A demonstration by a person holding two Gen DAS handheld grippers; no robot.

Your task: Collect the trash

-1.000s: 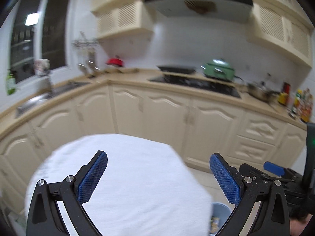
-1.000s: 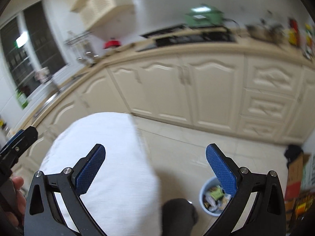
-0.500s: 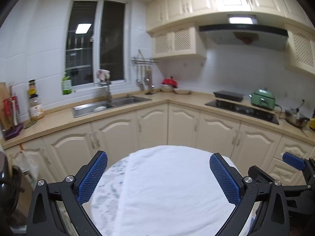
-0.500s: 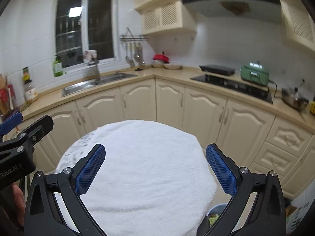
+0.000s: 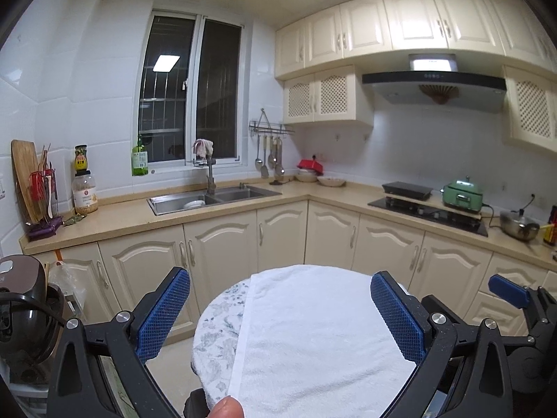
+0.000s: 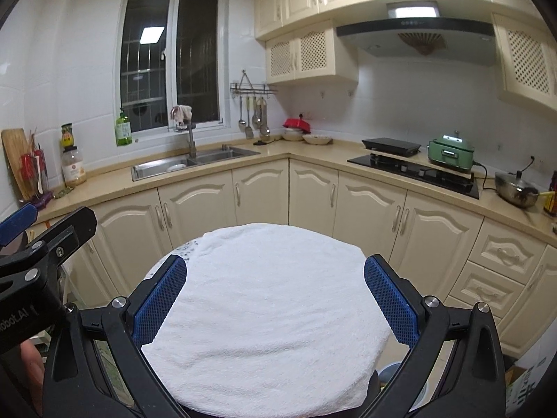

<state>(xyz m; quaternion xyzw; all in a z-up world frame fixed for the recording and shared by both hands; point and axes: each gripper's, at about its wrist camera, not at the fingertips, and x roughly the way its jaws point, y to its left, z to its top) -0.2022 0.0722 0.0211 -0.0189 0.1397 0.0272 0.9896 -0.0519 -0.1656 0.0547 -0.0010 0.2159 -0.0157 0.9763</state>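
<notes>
Left wrist view: both grippers empty above a towel-covered table

We hold the left gripper (image 5: 280, 315) and right gripper (image 6: 275, 301) with jaws spread wide, gripping nothing, over a round table (image 5: 216, 317) draped in a white towel (image 6: 264, 313). We see no loose trash on it. A blue bin (image 6: 393, 374) peeks out below the table's right edge. We risk snagging the towel, or missing trash hidden beneath our view.
</notes>
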